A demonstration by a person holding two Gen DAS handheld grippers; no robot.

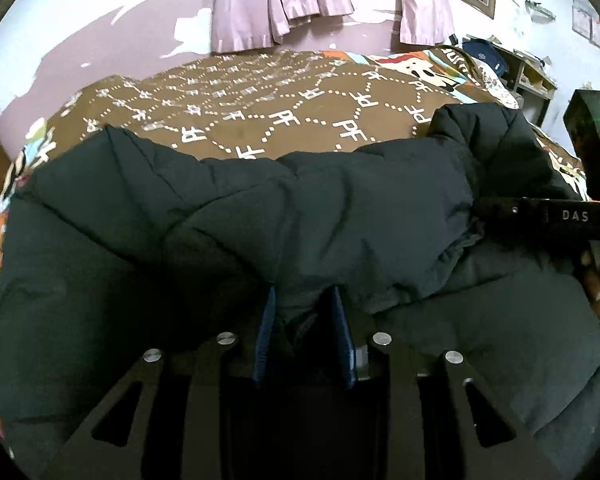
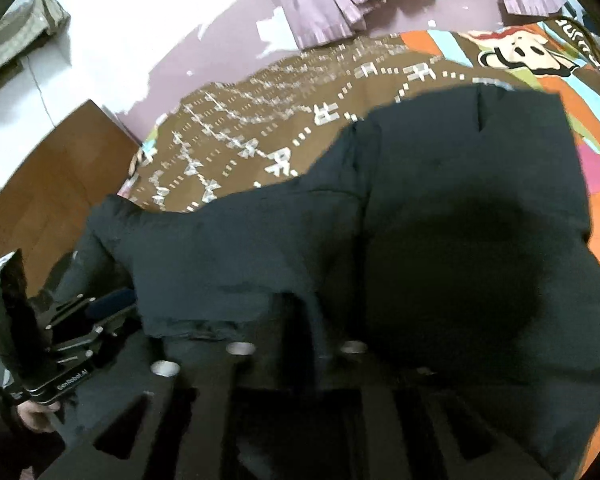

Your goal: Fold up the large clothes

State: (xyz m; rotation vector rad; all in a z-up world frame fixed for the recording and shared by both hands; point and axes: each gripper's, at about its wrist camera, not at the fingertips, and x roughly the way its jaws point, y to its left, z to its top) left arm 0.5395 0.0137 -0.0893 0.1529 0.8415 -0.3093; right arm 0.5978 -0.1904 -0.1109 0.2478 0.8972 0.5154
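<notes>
A: The bed (image 1: pixel 284 92) carried the dark jacket (image 1: pixel 340 208) spread wide; a loose pinch risked the bulky fold sliding back.

B: The left gripper (image 1: pixel 305 320) had its jaws part-open with a jacket fold between them; the right gripper (image 2: pixel 300 344) sat blurred under cloth, its jaws unreadable.

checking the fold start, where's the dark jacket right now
In both wrist views the dark puffer jacket lies on the brown patterned bedspread, at its near edge, below the lilac curtains.
</notes>
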